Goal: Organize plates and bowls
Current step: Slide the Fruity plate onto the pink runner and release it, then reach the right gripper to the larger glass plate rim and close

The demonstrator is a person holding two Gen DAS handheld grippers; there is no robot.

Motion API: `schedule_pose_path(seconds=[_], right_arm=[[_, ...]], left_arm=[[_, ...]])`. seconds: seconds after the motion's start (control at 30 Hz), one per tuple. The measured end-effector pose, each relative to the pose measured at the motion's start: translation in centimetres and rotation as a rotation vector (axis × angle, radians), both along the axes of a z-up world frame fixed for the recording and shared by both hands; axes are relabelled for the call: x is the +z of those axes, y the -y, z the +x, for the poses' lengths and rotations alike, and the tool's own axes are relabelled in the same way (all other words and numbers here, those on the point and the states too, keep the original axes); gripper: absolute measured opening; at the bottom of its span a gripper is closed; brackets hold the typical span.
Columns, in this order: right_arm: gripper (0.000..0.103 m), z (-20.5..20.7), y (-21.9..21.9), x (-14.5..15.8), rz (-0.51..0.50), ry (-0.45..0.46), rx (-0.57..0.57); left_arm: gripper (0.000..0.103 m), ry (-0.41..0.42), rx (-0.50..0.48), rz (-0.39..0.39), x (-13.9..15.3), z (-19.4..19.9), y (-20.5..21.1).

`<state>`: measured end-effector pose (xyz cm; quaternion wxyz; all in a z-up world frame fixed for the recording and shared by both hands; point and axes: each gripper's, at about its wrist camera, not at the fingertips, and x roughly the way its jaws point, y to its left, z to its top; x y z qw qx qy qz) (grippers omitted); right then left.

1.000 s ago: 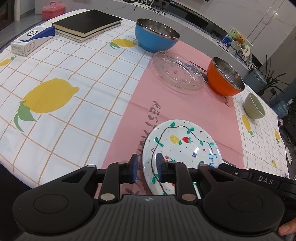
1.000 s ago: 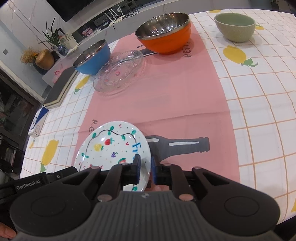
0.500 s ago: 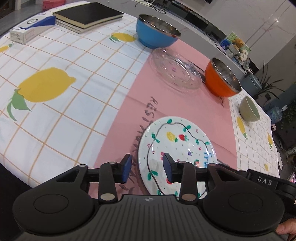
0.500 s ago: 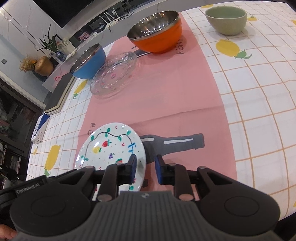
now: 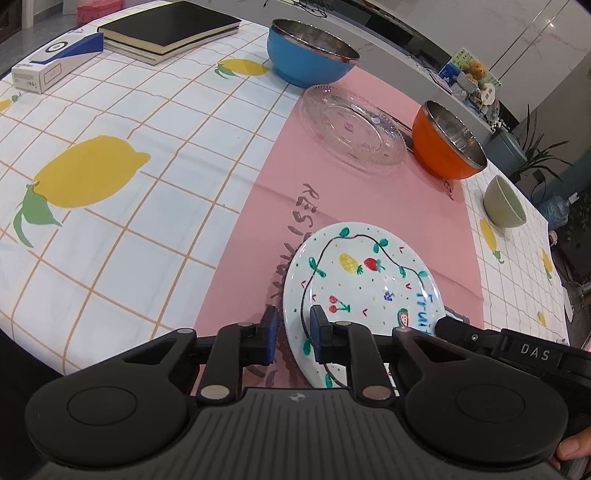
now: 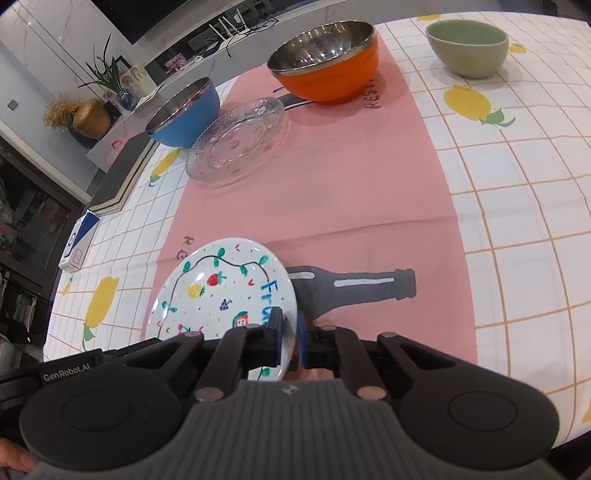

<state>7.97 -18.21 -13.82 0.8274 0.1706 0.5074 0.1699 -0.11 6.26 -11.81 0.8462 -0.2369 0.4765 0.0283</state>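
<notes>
A white plate painted with fruit (image 5: 364, 280) (image 6: 221, 291) is held tilted above the pink runner near the table's front. My left gripper (image 5: 293, 332) is shut on the plate's left rim. My right gripper (image 6: 288, 332) is shut on its right rim. Farther back stand a clear glass plate (image 5: 351, 127) (image 6: 236, 140), a blue steel bowl (image 5: 310, 55) (image 6: 184, 114), an orange steel bowl (image 5: 447, 142) (image 6: 327, 61) and a small green bowl (image 5: 504, 201) (image 6: 467, 46).
A black book stack (image 5: 166, 29) and a blue-white box (image 5: 51, 66) lie at the far left on the lemon-print tablecloth (image 5: 110, 147). A bottle is printed on the pink runner (image 6: 332, 195). The table edge runs close below both grippers.
Both grippers opened around half a second ago and have closed again on the plate's rims. The plate now sits higher and more tilted off the cloth.
</notes>
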Motion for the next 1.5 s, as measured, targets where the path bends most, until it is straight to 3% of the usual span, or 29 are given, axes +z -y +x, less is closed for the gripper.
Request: schedule_pose_path(seconds=[0.2,0.27,0.33,0.5,0.63,0.9,0.97,1.03,1.07,1.23,1.5], right_arm=[[0.012,1.0,1.1,1.1,-0.015,0.061,-0.038],[0.026,1.6,1.4,1.5,-0.019,0.082,-0.057],[0.030,2.4,1.3,1.8,-0.048,0.103,-0.064],[0.031,3.9,0.8,2.8,-0.140,0.205,-0.100],[0.032,5.7,0.4,3.4,-0.157,0.240,-0.113],[0.033,9.6,-0.6,3.1,-0.112,0.233,-0.110],[0.040,10.5,-1.0,2.6,-0.113,0.227,-0.119],[0.046,11.4,-1.3,2.1,-0.103,0.218,-0.128],[0.049,11.8,-1.5,1.9,-0.094,0.210,-0.132],[0.052,13.7,-2.2,0.6,-0.070,0.179,-0.135],[0.048,16.0,-3.9,-1.0,-0.033,0.142,-0.108]], left_arm=[[0.021,0.039,0.004,0.036,1.4,1.2,-1.3],[0.021,0.062,-0.006,0.050,2.1,1.9,-1.5],[0.021,0.090,-0.022,0.078,2.9,2.8,-1.5],[0.021,0.131,-0.047,0.162,4.4,5.5,-1.3],[0.021,0.164,-0.055,0.206,4.9,7.5,-1.1],[0.022,0.189,-0.062,0.174,5.0,11.6,-1.9],[0.031,0.199,-0.067,0.166,4.9,12.6,-2.2],[0.054,0.208,-0.087,0.149,4.6,13.6,-2.6],[0.058,0.210,-0.096,0.145,4.4,14.1,-2.7],[0.058,0.193,-0.095,0.167,3.1,15.9,-3.1],[0.058,0.178,-0.071,0.068,0.8,17.7,-4.2]])
